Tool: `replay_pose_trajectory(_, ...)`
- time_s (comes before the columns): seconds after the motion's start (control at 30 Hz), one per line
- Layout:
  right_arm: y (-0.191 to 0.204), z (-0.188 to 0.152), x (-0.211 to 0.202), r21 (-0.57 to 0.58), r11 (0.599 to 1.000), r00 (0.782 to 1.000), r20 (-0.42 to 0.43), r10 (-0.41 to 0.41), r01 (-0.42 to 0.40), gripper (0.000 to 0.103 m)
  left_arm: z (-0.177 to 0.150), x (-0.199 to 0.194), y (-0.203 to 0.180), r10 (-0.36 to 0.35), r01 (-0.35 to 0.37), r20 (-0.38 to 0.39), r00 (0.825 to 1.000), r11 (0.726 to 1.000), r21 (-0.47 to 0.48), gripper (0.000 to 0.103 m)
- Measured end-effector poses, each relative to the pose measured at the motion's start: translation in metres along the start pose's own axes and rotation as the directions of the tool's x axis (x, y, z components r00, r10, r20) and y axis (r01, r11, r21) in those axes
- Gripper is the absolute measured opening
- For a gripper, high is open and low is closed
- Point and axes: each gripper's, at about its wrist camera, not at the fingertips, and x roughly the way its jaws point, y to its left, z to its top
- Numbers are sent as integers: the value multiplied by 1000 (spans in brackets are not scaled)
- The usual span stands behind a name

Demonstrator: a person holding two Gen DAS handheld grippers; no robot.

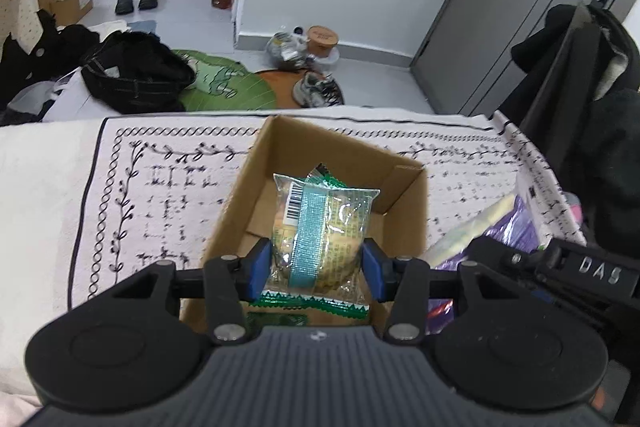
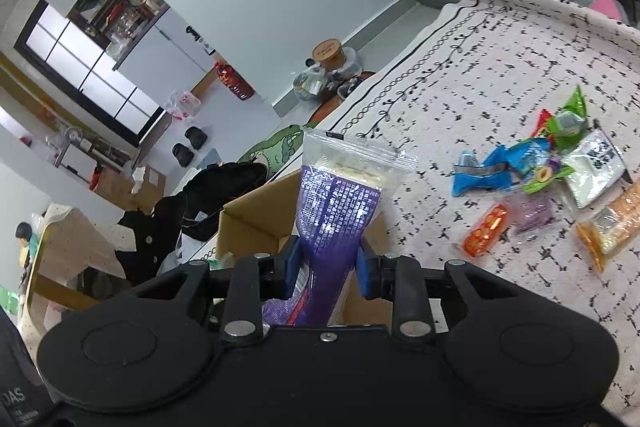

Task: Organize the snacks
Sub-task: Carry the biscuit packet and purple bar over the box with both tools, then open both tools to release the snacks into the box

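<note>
My left gripper [image 1: 318, 267] is shut on a clear green-edged snack packet [image 1: 320, 227] with a teal strip, held over the open cardboard box [image 1: 404, 223]. The blue pads press its two sides. Another green packet lies on the box floor under it. My right gripper [image 2: 327, 269] is shut on a purple and clear snack packet [image 2: 340, 203], which stands up from the pads just beside the same cardboard box [image 2: 248, 215]. In the left wrist view that purple packet [image 1: 508, 223] and the other gripper's black body show at the right of the box.
The box stands on a white patterned cloth [image 1: 160, 187] over a bed. Several loose snack packets [image 2: 540, 187] lie in a heap on the cloth [image 2: 460, 107] to the right. Beyond the bed edge the floor holds black clothes [image 1: 136, 71], a green mat and shoes [image 1: 318, 91].
</note>
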Motion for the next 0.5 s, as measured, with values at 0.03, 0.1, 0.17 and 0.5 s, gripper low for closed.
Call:
replay_pose_trajectory(0.03, 3, -1, 1, -9, 1000, 1000, -1, 0, 0, 28, -1, 2, 2, 6, -6, -11, 1000, 1000, -1, 48)
replay_pose_trajectory(0.1, 8, -2, 4, -33, 999, 1000, -4, -8, 7, 28, -3, 5, 6, 22, -22, -31, 999, 1000, -6, 47)
replay_pose_trajectory(0.17, 14, -4, 6, -69, 997, 1000, -7, -21, 20, 28, -5, 4, 9, 37, -38, -30, 999, 999, -9, 49)
replay_pose_trajectory(0.5, 29, -3, 5, -189, 982, 999, -14, -32, 29, 53, -3, 1, 15, 29, -30, -38, 999, 999, -21, 53)
